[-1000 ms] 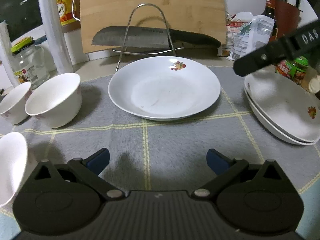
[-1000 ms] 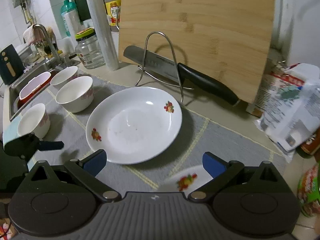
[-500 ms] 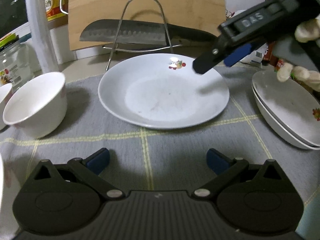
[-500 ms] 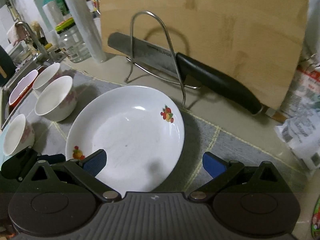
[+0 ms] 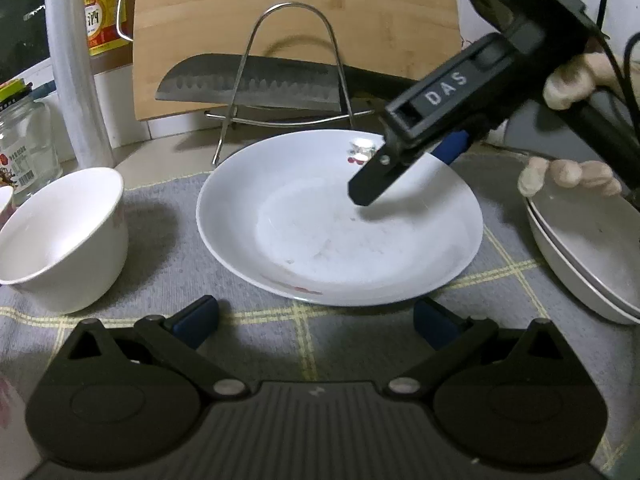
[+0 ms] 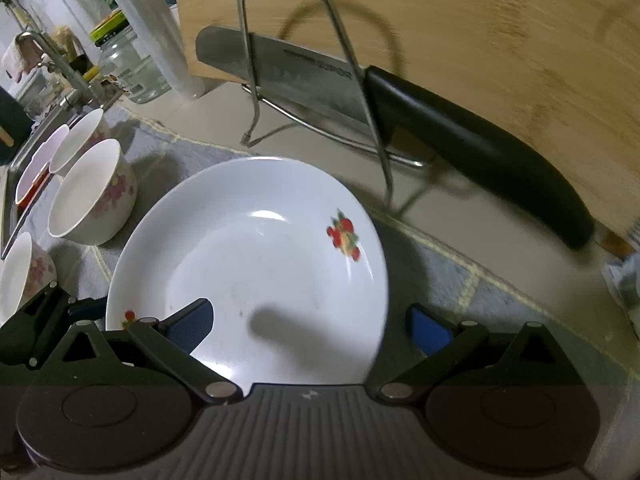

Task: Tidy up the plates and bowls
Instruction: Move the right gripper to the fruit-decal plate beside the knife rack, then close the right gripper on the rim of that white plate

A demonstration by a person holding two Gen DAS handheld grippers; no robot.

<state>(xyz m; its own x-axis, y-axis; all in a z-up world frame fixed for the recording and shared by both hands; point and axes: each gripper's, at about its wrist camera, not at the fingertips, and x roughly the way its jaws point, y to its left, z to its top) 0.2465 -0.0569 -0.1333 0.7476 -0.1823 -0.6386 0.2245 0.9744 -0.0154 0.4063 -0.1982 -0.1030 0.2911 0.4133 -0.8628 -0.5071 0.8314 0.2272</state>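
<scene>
Right tongs (image 6: 308, 320), apart, now over the fruit-patterned plate (image 5: 340, 220) after leaving the stacked plates (image 5: 592, 256); left tongs (image 5: 316, 316) apart; pickup looks imminent.

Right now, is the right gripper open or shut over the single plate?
Open. In the right wrist view the right gripper has its blue pads set wide apart, with the empty white plate showing between them, nothing gripped.

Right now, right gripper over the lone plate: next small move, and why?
Probably lower the right gripper so its open fingers straddle the far rim of the white fruit-patterned plate, then close. It hovers over the plate holding nothing, and two stacked white plates sit beside it.
</scene>
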